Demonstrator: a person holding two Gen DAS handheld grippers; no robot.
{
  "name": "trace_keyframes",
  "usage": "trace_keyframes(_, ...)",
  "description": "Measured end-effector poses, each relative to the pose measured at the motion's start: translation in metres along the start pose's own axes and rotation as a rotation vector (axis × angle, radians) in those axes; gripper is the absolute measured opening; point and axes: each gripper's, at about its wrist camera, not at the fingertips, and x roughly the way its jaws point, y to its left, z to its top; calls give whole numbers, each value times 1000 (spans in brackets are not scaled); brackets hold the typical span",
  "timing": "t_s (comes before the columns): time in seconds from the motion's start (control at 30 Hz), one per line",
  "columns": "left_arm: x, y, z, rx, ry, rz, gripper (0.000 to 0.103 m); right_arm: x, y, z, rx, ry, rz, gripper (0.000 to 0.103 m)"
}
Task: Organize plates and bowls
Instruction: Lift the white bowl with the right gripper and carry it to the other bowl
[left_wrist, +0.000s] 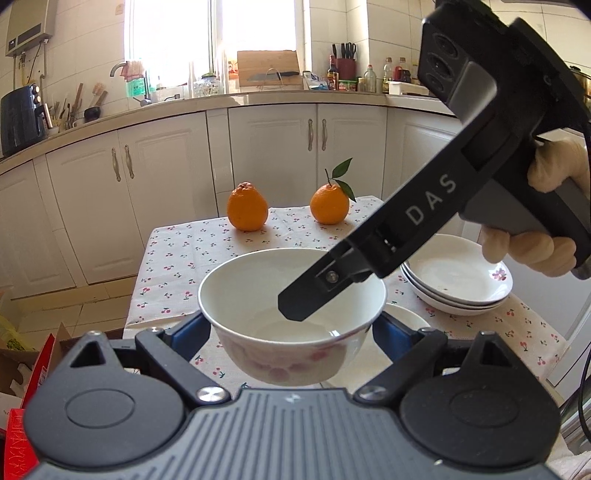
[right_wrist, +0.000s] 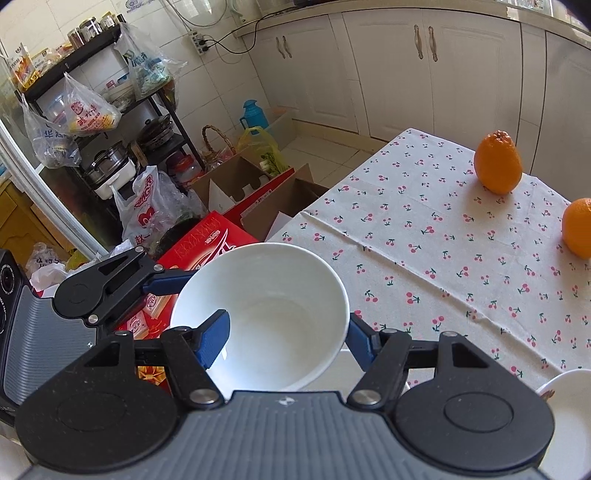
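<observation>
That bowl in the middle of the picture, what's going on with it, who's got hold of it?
A person is working with a handheld gripper in each hand. The left gripper clamps the bowl from both sides and holds it above the table. The right gripper pinches the bowl's rim, one finger inside and one outside. A stack of plates sits to the right, with another white dish just beneath the bowl. Two oranges stand at the far end.
</observation>
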Motion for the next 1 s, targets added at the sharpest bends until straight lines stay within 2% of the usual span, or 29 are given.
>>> trace_keyframes(0.43,10,-25,-5,26,19,-75,94,-24,-9,-27,35,-24,-48,73)
trace_keyframes(1.0,35,-35,-12,21,86,-124,94,-16,-31,-48,83,4,-69,73)
